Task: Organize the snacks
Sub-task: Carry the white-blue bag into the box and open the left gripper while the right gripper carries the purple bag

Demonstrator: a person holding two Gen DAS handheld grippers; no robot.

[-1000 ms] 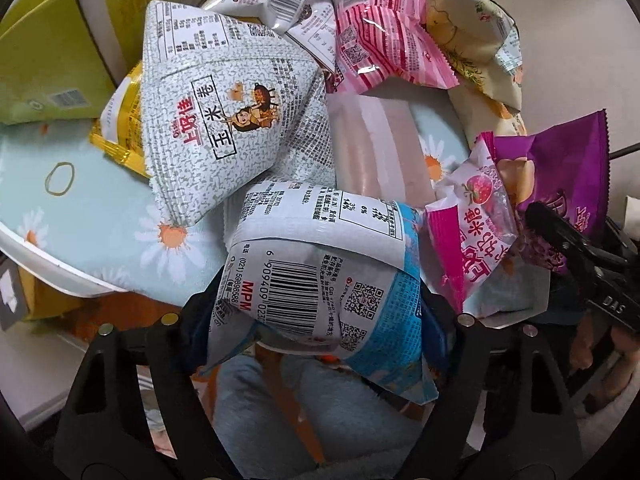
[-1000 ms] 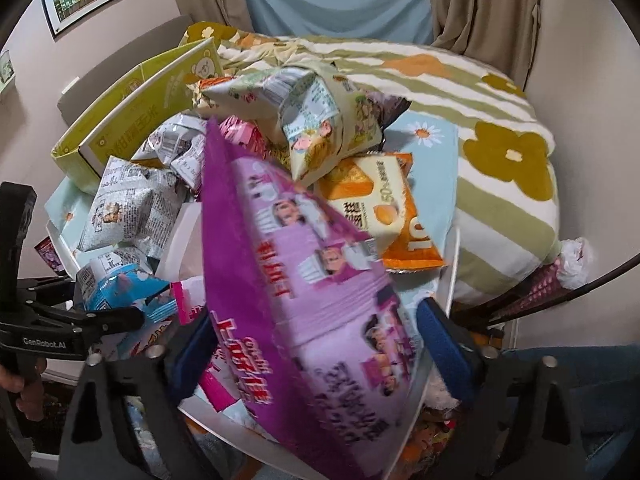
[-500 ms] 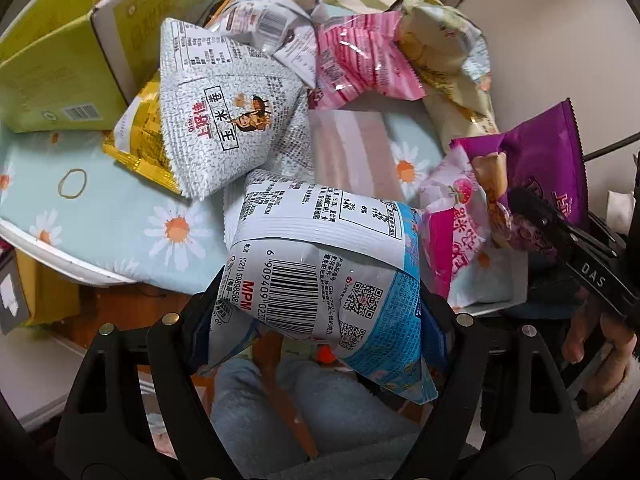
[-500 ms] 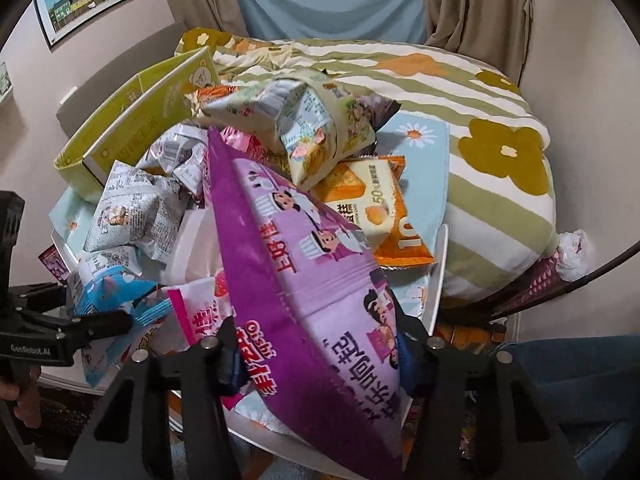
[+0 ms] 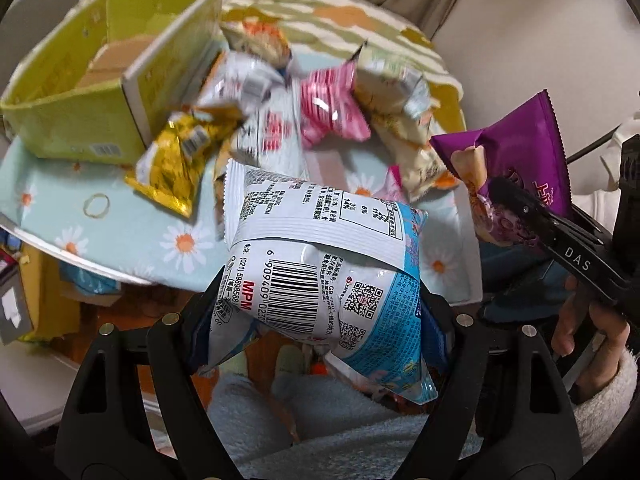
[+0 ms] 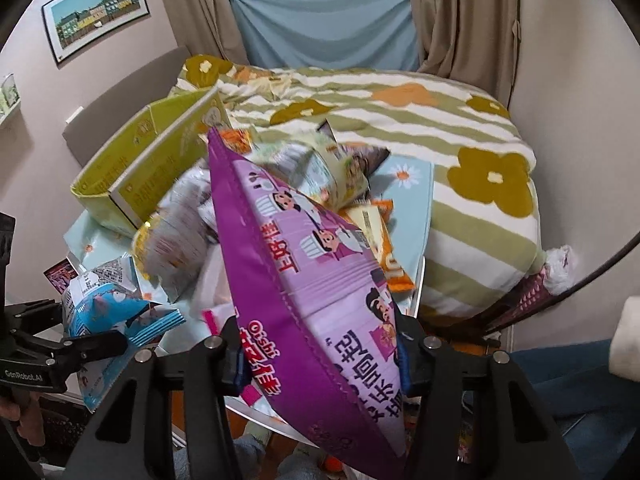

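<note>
Purple snack bag (image 6: 316, 280) is sitting clamped in the right claw (image 6: 320, 356) while the left claw (image 5: 320, 320) is gripping a white-and-blue snack packet (image 5: 320, 276), both raised above the daisy-print tabletop (image 5: 120, 232).

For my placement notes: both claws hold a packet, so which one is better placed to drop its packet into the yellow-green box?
Probably the left claw: its blue-white packet sits on the same side as the yellow-green box, while the right claw's purple bag is farther over.

Beyond the fingers we see a striped green-and-white flowered blanket (image 6: 400, 120), beige curtains (image 6: 460, 20) and, upper left, a framed townscape picture (image 6: 96, 12).
</note>
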